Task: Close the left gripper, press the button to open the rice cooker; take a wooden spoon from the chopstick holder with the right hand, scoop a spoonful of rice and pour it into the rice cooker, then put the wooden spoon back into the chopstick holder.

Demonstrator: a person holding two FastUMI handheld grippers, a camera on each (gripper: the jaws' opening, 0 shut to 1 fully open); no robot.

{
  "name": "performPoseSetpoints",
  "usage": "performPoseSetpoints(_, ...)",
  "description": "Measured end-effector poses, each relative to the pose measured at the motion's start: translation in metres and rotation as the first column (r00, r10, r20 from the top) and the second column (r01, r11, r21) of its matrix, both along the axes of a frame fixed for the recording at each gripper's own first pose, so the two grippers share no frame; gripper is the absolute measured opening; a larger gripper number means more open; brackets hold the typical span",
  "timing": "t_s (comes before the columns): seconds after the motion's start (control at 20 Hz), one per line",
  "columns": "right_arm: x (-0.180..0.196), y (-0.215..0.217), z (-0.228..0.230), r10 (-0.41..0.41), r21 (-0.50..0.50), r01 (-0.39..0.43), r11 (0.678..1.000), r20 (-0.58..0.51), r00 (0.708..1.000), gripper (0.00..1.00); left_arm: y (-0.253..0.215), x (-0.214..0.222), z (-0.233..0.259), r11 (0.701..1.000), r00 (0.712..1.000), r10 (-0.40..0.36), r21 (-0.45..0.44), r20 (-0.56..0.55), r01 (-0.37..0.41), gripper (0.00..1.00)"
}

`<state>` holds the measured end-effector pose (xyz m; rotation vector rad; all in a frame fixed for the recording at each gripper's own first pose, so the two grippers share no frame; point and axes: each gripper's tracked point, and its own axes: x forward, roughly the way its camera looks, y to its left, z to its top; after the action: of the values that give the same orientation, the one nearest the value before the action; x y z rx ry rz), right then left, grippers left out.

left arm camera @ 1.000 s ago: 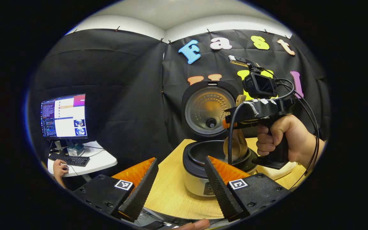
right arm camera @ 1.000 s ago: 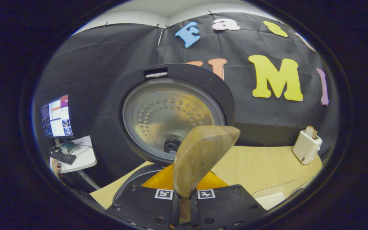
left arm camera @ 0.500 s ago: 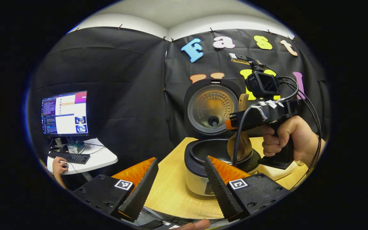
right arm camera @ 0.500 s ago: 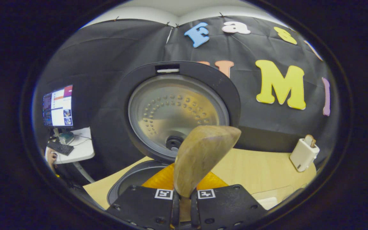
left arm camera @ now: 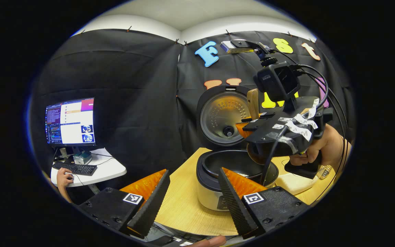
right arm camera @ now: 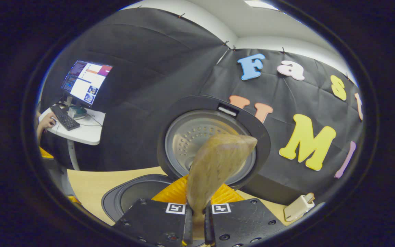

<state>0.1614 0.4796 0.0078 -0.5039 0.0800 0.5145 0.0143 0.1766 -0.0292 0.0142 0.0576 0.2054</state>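
Observation:
The rice cooker [left arm camera: 214, 197] stands on the wooden table with its lid [left arm camera: 222, 116] up and its dark pot [left arm camera: 231, 164] showing. My left gripper [left arm camera: 192, 197] hangs open in front of it, touching nothing. A hand holds my right gripper [left arm camera: 249, 125] above the pot's right rim, shut on the wooden spoon [left arm camera: 252, 103]. In the right gripper view, the right gripper [right arm camera: 200, 197] clamps the spoon's handle and the spoon's bowl [right arm camera: 214, 164] rises before the lid [right arm camera: 197, 137], with the pot [right arm camera: 129, 195] at lower left. The white chopstick holder [right arm camera: 298, 207] stands at the far right.
A white container [left arm camera: 295, 183] sits on the table right of the cooker, partly hidden by the right gripper. Off to the left, a lit monitor [left arm camera: 70, 121] and a keyboard [left arm camera: 75, 169] rest on a small white side table [left arm camera: 108, 171], where a person's hand [left arm camera: 62, 175] lies.
The right gripper has risen and rolled over the pot, turning the spoon with it; its view now tilts and looks from higher up. The left gripper has stayed put, still open.

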Motion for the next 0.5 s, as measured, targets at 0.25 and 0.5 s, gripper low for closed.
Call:
performPoseSetpoints(0.25,-0.001,-0.024,0.01,-0.03,0.06,0.03,0.998,-0.007,1.0,0.13,-0.011,-0.001,0.004,0.998,0.999,-0.04,-0.055,0.019,0.041,0.91)
performPoseSetpoints(0.5,-0.006,-0.077,0.033,-0.08,0.11,0.08,0.991,0.003,0.997,0.13,-0.027,0.002,0.005,0.996,0.998,-0.06,-0.063,0.012,0.06,0.91)
